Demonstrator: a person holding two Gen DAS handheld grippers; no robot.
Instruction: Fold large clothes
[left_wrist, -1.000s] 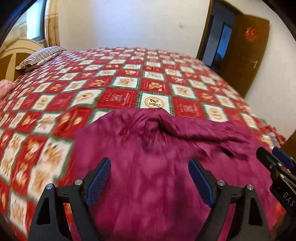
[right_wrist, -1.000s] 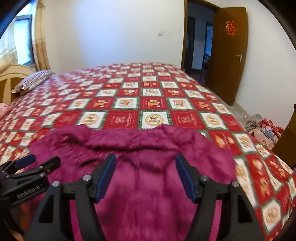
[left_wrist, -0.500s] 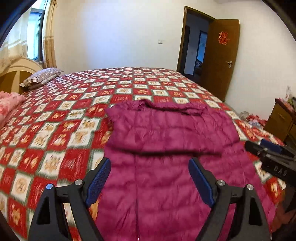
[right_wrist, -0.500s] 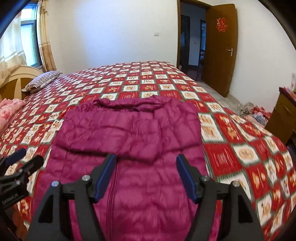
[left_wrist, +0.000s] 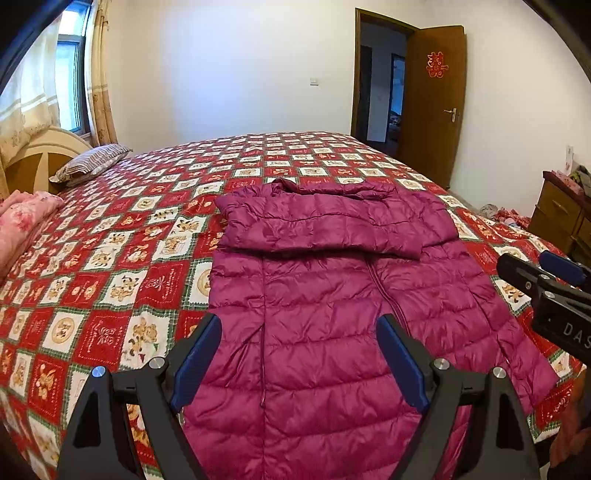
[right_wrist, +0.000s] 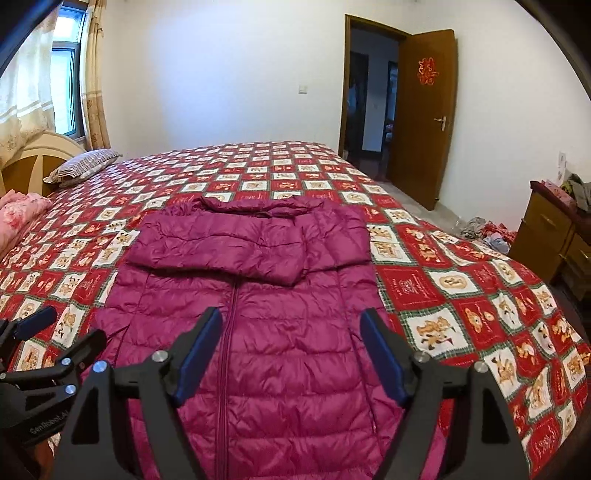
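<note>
Quilted, glossy magenta puffer jacket (left_wrist: 332, 314) spread flat on checked red bedspread (left_wrist: 110, 258), beneath and beyond both jaws. Left gripper (left_wrist: 299, 363) agape, empty; right gripper (right_wrist: 290, 356) just widened, empty, marked "DAS".

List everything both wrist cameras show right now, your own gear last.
puffer jacket: 1, magenta, flat on bed, sleeves folded across chest, zip up
bedspread: 1, red and white checks, covers bed
striped pillow: 1, brown-white, by headboard
pink bedding: 1, left edge of bed
headboard: 1, cream, under window
door: 1, brown, open, red emblem
cabinet: 1, wooden, right of bed
left gripper: black, blue fingers, open, above jacket hem
right gripper: same, open, jaws just widened, nothing between
</note>
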